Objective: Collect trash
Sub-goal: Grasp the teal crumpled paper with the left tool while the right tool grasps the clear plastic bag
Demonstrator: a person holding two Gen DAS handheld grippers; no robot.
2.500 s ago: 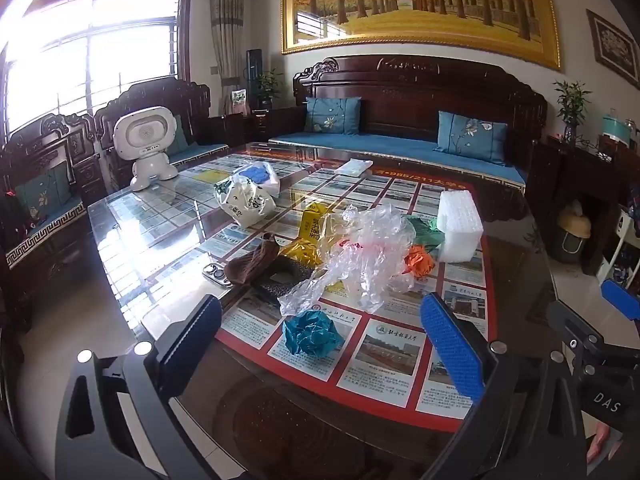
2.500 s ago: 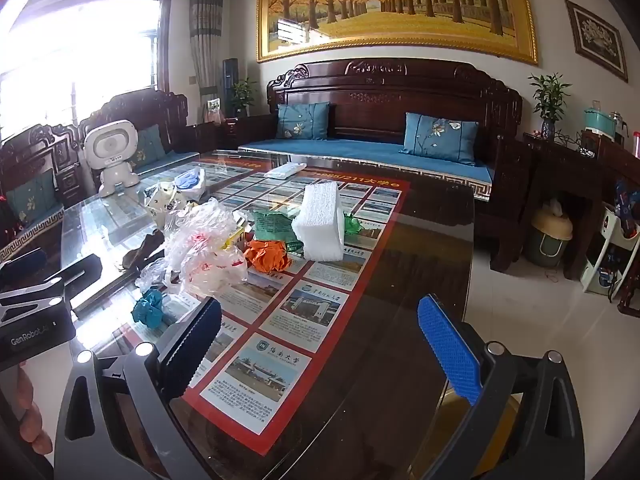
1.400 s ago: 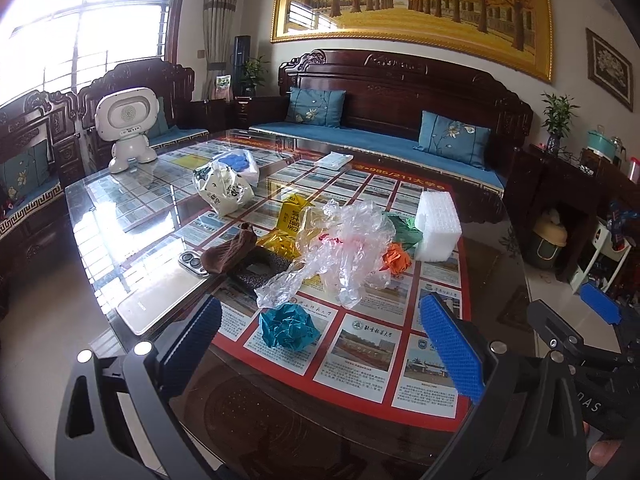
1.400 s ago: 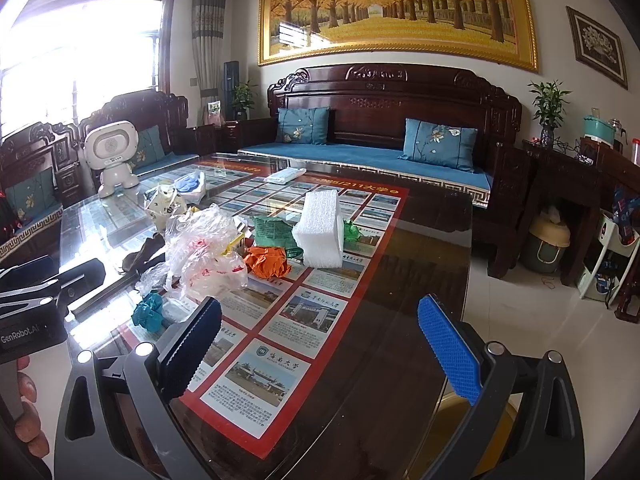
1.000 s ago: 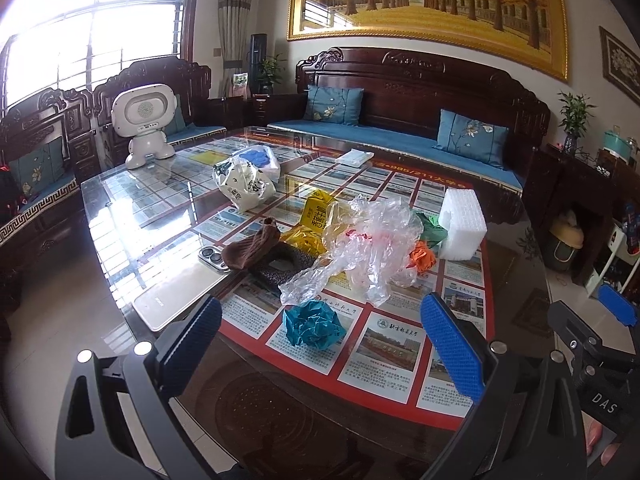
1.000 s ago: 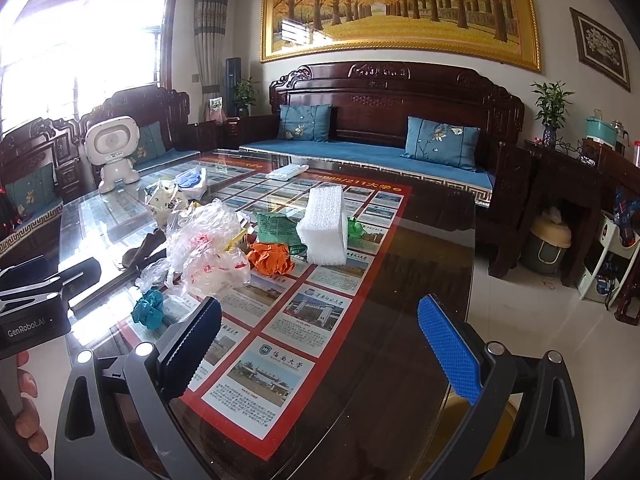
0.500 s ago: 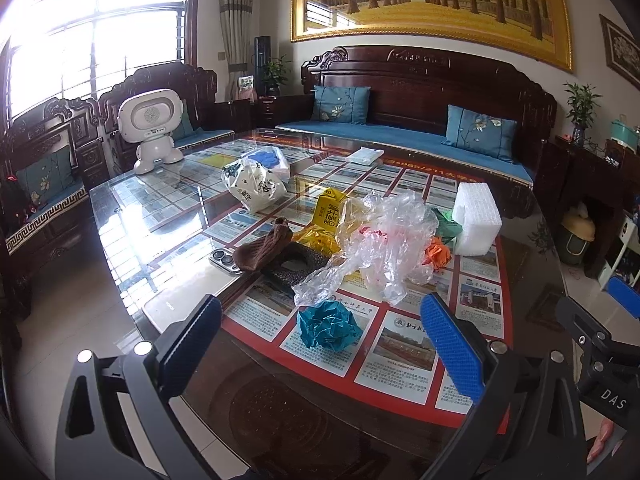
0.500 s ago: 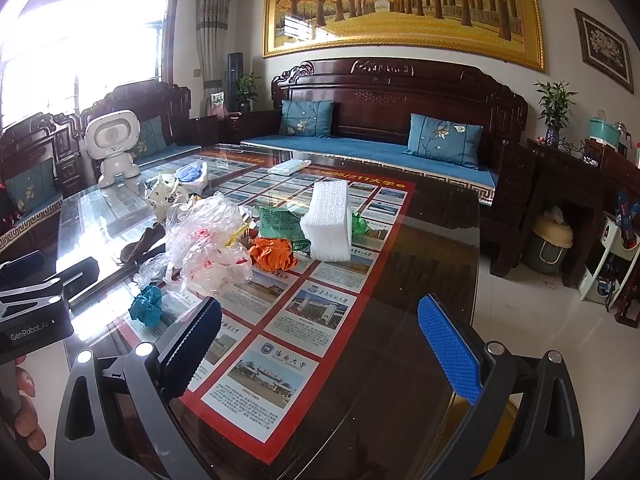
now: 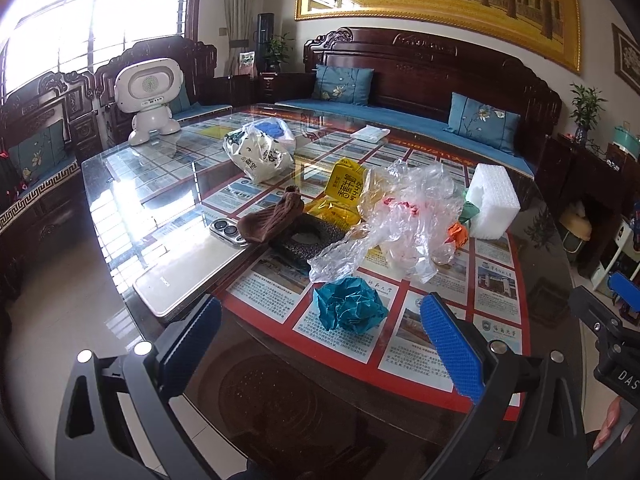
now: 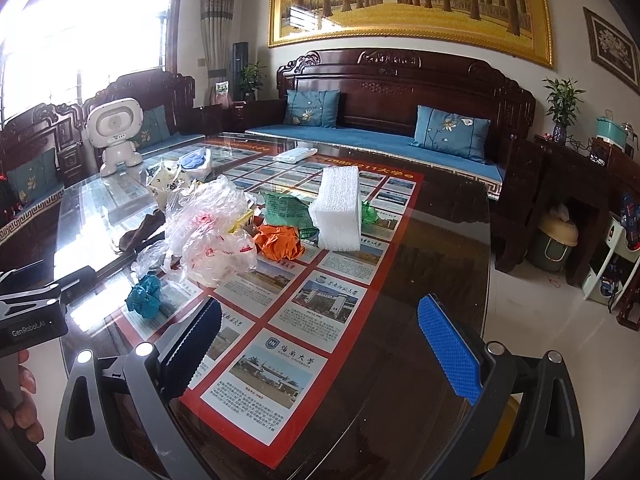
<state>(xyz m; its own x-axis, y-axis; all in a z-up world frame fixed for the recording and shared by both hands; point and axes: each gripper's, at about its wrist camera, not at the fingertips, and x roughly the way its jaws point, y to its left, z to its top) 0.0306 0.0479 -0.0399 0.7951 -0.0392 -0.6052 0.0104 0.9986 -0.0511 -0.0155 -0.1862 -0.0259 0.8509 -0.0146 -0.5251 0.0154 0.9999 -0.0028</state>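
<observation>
**Both grippers wide open, empty, trash piled on glass table**

Left gripper (image 9: 320,344) above near table edge, jaws spread wide, nothing held. Aimed at teal crumpled paper ball (image 9: 349,309) lying just ahead between the blue pads, not touched. Right gripper (image 10: 320,344) also fully spread, empty, over bare part of glass table (image 10: 420,280) and printed red-bordered mat (image 10: 280,332) under the glass.

Trash clustered mid-table: clear crumpled plastic bag (image 9: 404,216) just behind teal ball, orange wrapper (image 10: 278,242) beside it, green packet (image 10: 286,210) touching white foam block (image 10: 338,210). Yellow packaging (image 9: 346,196) behind black foam ring (image 9: 306,236); brown knit item (image 9: 272,220) lying partly on the ring. White printed bag (image 9: 260,156) farther back, well apart from pile. Phone (image 9: 192,268) flat near table's left edge, beside knit item. White robot toy (image 9: 148,96) standing at far left corner. Dark wood sofa (image 10: 400,120) with blue cushions behind table.
</observation>
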